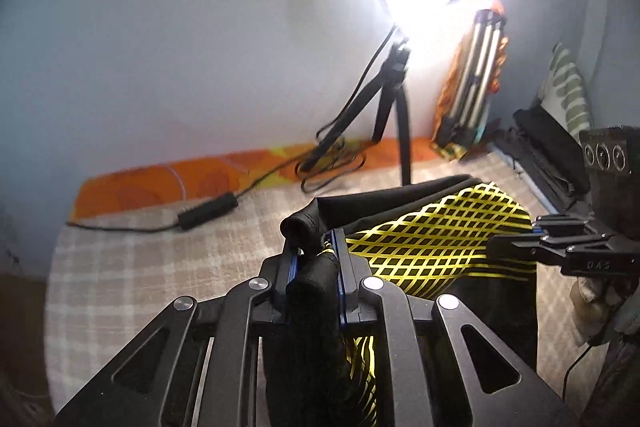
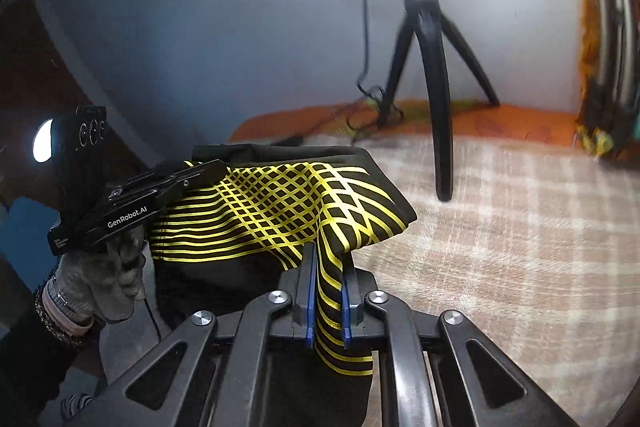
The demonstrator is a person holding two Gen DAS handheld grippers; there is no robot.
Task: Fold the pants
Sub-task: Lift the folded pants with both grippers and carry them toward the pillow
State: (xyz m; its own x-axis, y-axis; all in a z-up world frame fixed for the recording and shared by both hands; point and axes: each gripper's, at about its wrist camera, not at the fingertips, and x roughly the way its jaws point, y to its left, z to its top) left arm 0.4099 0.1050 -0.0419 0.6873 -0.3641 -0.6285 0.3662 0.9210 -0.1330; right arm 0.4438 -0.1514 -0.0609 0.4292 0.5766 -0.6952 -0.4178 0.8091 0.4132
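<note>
You had the left gripper (image 1: 316,259) and the right gripper (image 2: 326,287) each clamped on the pants (image 2: 288,203), lifted over the bed (image 2: 500,227), its right side bare.

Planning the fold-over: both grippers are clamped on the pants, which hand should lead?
Neither clearly. Left gripper pinches the plain black edge, right gripper the yellow-lattice edge of the pants; both hold it lifted over the checked blanket. Move together.

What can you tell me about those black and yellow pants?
The pants are black, stretchy-looking fabric with a yellow lattice and stripe print. They hang lifted above the checked bedcover, stretched between the two tools: the left hand-held gripper is shut on a rolled black edge, the right hand-held gripper on a striped fold.
</note>
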